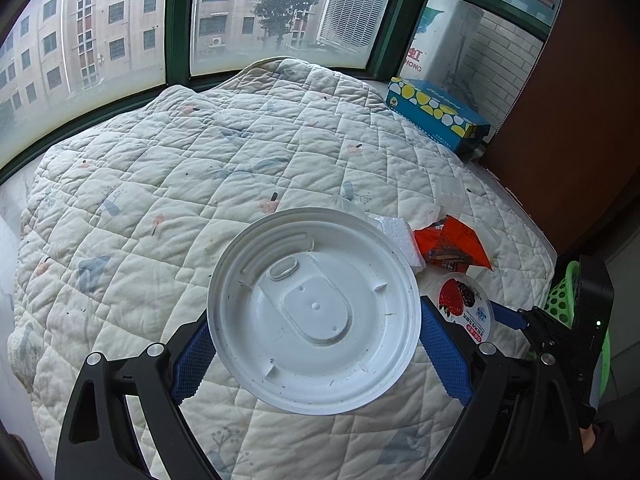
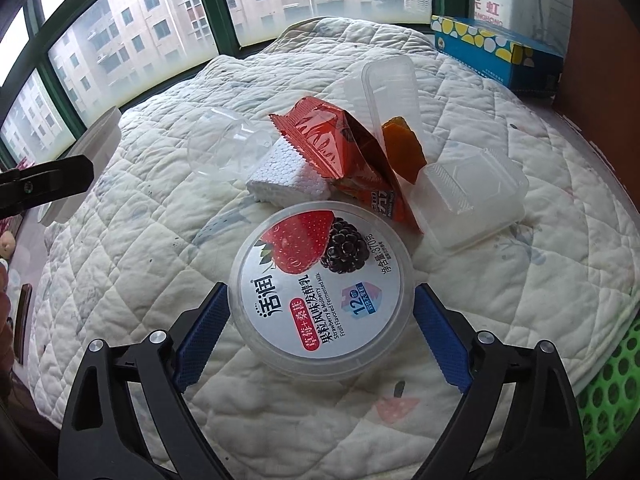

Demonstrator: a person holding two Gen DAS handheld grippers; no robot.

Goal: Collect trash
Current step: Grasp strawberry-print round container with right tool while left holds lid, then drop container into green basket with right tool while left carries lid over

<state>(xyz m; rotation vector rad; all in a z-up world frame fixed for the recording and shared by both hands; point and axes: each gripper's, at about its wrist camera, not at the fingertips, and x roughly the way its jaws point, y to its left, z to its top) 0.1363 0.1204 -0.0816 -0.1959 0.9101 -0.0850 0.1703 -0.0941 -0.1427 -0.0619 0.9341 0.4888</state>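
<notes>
Right wrist view: the yogurt tub (image 2: 322,286), a round clear plastic pot with a strawberry and mulberry lid, sits in the centre of the frame on a quilted bed cover (image 2: 140,240). It lies directly between the blue-padded fingers (image 2: 202,338) of the right gripper (image 2: 322,336). The fingers stand wide on either side of it; the left pad looks to be at the tub's wall and the right pad shows a sliver of gap, so the tub does not appear gripped. Being round, it has no long axis to line up with. The gripper points steeply down at it from the lower edge of the frame.

Behind the tub, toward the upper middle, lies more trash: a white foam block (image 2: 280,184), a red snack wrapper (image 2: 340,152), a clear cup (image 2: 224,148) and clear plastic trays (image 2: 468,196). A green basket (image 2: 612,392) shows at the lower right edge.

Left wrist view: the left gripper (image 1: 314,354) holds a white round lid (image 1: 314,320) clamped between its fingers, raised above the cover. The right hand is judged nearer the tub, which shows just right of the lid.
</notes>
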